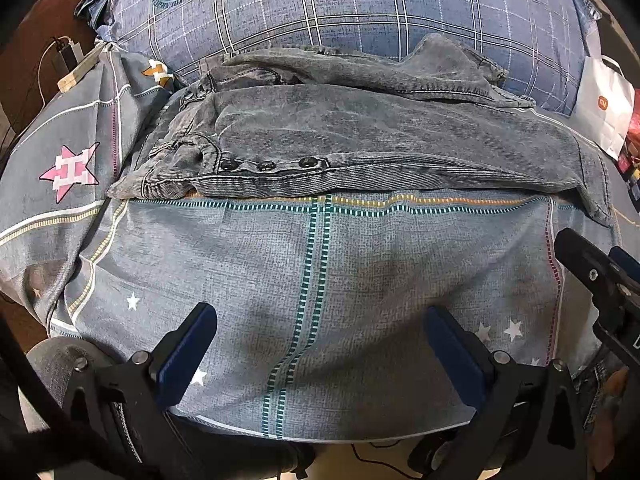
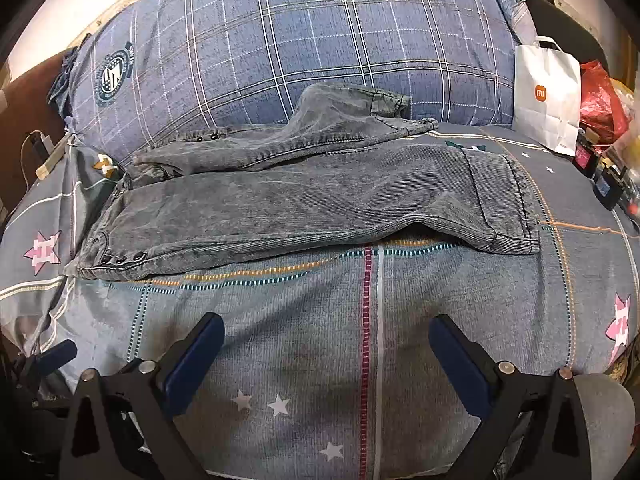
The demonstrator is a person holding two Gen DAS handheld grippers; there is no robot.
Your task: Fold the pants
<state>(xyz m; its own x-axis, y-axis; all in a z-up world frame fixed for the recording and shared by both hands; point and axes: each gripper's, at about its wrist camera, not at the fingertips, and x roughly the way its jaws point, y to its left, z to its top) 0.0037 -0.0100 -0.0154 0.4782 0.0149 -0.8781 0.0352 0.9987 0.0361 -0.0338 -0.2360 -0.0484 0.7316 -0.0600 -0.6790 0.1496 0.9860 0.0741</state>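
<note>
left tool point(image 1: 320, 360): fingers spread wide, nothing between them, hovering over bare bed sheet point(image 1: 360, 288) near the front edge of the bed
pants point(image 2: 304, 204): grey acid-washed denim, lying flat on the sheet beyond both tools, touching neither
look: faded mottled wash, row of dark snap buttons point(image 1: 264, 165) on the near edge at the waist end; second leg bunched behind, its hem riding up against the pillow point(image 2: 280, 40)
axis: long axis runs left-right across the bed; waist to the left, leg hems point(image 2: 508, 208) to the right
right tool point(image 2: 326, 364): fingers spread wide, gripping nothing, over the sheet in front of the pants
far right: white paper bag point(image 2: 546, 92) standing by the pillow, well apart from the pants
</note>
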